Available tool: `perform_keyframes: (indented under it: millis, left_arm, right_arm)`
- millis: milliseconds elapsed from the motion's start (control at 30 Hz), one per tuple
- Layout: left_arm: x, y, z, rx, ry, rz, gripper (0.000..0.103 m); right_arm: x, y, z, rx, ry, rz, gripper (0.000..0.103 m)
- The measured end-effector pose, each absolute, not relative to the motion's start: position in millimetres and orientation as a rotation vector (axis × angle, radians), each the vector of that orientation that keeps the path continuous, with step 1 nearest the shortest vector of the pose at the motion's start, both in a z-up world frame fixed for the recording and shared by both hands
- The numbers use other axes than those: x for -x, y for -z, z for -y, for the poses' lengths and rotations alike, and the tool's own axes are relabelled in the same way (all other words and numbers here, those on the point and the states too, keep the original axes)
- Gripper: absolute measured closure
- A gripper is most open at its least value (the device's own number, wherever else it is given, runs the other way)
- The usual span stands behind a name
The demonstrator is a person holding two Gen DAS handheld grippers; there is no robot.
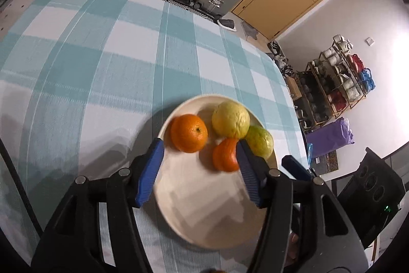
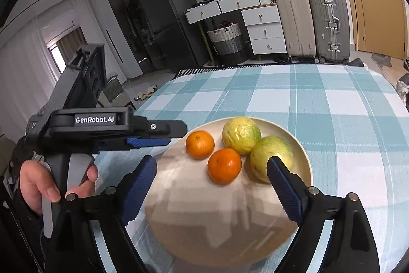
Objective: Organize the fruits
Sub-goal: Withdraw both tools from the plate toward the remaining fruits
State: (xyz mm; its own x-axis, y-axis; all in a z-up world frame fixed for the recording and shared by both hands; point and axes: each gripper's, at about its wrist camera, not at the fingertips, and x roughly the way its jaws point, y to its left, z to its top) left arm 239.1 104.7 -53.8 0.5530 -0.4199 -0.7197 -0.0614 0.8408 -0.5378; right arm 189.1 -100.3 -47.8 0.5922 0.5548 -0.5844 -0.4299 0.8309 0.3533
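A cream plate (image 1: 204,211) (image 2: 204,227) sits on the checked tablecloth and holds two oranges and two yellow-green guavas. In the left wrist view, one orange (image 1: 189,133) lies at the plate's left, a second orange (image 1: 225,154) beside the right finger, a yellow guava (image 1: 230,119) behind, and a greener guava (image 1: 260,141) at the right. My left gripper (image 1: 200,156) is open and empty above the plate. My right gripper (image 2: 212,170) is open and empty over the plate's near half, with an orange (image 2: 224,165) between its fingertips, untouched. The left gripper (image 2: 150,141) shows at the plate's left.
The teal and white checked tablecloth (image 1: 102,68) covers the table; its right edge (image 1: 294,104) lies close to the plate. Suitcases (image 2: 324,22), a white drawer unit (image 2: 263,27) and a woven basket (image 2: 227,41) stand beyond the far edge.
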Motion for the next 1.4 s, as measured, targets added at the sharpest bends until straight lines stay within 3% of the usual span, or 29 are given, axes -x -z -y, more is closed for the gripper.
perform_keyframes:
  millis: [133, 200, 400, 500, 733, 867, 1400]
  left_arm:
    - [-221.5, 44.3, -102.1, 0.508, 0.188, -0.956, 0.041]
    - [-210.5, 35.1, -99.0, 0.47, 0.171, -0.928, 0.032]
    - [-180.6, 5.6, -87.9, 0.371, 0.137, -0.857, 0.028]
    - [-162.4, -12.5, -81.7, 0.299, 0.087, -0.801, 0.02]
    - [-122.8, -42.4, -66.3, 0.215, 0.053, -0.726, 0.018]
    - [-102.5, -49.2, -60.8, 0.191, 0.026, -0.689, 0.002]
    - [-34.9, -4.7, -38.3, 0.183, -0.007, -0.719, 0.001]
  right_arm:
    - [-175.2, 43.6, 103.4, -0.174, -0.567, -0.73, 0.012]
    - [-168.7, 41.1, 103.8, -0.172, -0.565, -0.727, 0.01]
    - [-147.4, 31.1, 105.0, -0.152, -0.563, -0.705, 0.006]
    - [-134.4, 25.5, 107.1, -0.127, -0.565, -0.691, 0.005]
    - [-105.2, 8.0, 121.2, -0.151, -0.538, -0.652, 0.0]
    - [-90.0, 0.4, 126.8, -0.158, -0.529, -0.633, 0.0]
    - [-41.1, -0.4, 145.0, -0.129, -0.463, -0.589, 0.0]
